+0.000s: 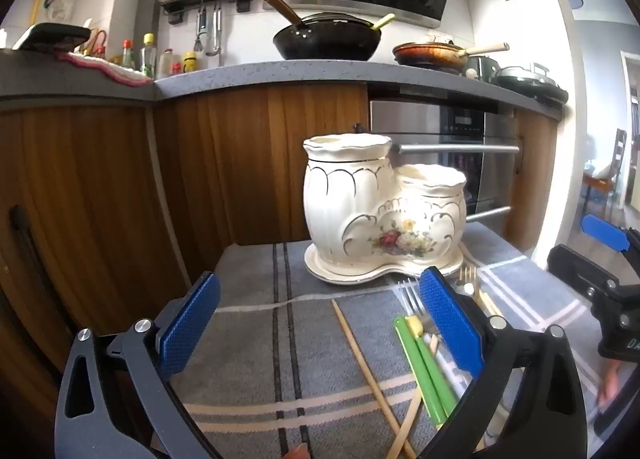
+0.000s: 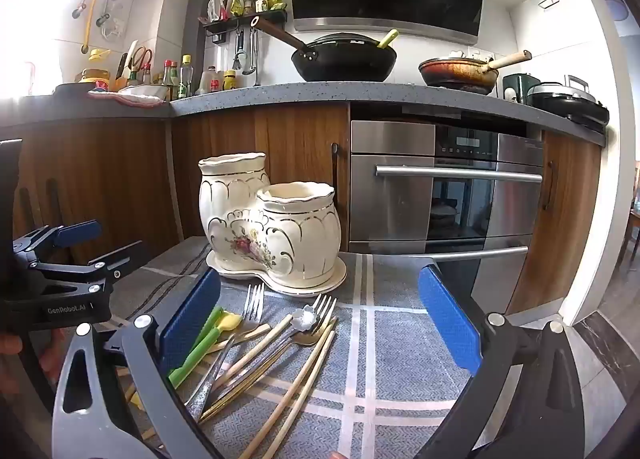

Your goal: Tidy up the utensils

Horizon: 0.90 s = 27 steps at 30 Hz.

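Observation:
A cream ceramic two-pot utensil holder (image 1: 380, 211) (image 2: 272, 227) with a flower print stands on its saucer at the far side of a grey striped cloth (image 1: 256, 339) (image 2: 400, 359). Both pots look empty. Loose utensils lie in front of it: wooden chopsticks (image 1: 368, 371) (image 2: 296, 387), green chopsticks (image 1: 424, 375) (image 2: 196, 351), a silver fork (image 2: 236, 335) and a gold fork (image 2: 276, 355). My left gripper (image 1: 320, 319) is open and empty above the cloth. My right gripper (image 2: 320, 323) is open and empty above the utensil pile.
The cloth covers a small table in front of wooden cabinets (image 1: 240, 163) and a steel oven (image 2: 440, 195). A grey counter (image 2: 320, 93) above holds a black wok (image 2: 344, 59), a pan and bottles. The other gripper shows at each view's edge (image 1: 600, 291) (image 2: 60, 279).

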Motion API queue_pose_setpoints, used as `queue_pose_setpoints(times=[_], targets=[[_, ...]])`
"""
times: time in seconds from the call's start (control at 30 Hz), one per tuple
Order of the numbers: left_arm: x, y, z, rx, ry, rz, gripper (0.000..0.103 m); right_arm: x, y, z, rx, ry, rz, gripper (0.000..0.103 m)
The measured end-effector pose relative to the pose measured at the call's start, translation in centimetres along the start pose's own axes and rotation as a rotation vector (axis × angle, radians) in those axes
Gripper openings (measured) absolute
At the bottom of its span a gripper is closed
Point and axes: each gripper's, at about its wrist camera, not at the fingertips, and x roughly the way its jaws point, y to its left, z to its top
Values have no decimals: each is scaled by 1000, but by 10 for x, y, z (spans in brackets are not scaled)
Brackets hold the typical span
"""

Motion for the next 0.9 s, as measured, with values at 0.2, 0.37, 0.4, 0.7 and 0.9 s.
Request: queue_pose_setpoints(times=[0.2,0.37,0.4,0.7,0.9], targets=[[2,1,-1,0,-10,5,99,0,1,0,-3,2,-2,98],[3,-2,-1,0,-12,6,99,1,1,0,-3,4,0,98],[2,5,0,-22,-6,1,99,0,1,0,-3,4,0,98],[1,5,-1,-23,-8,4,99,1,1,-1,-4,7,0,98],[1,5,-1,-25,-6,3,99,1,2,-1,-5,8,-1,98]])
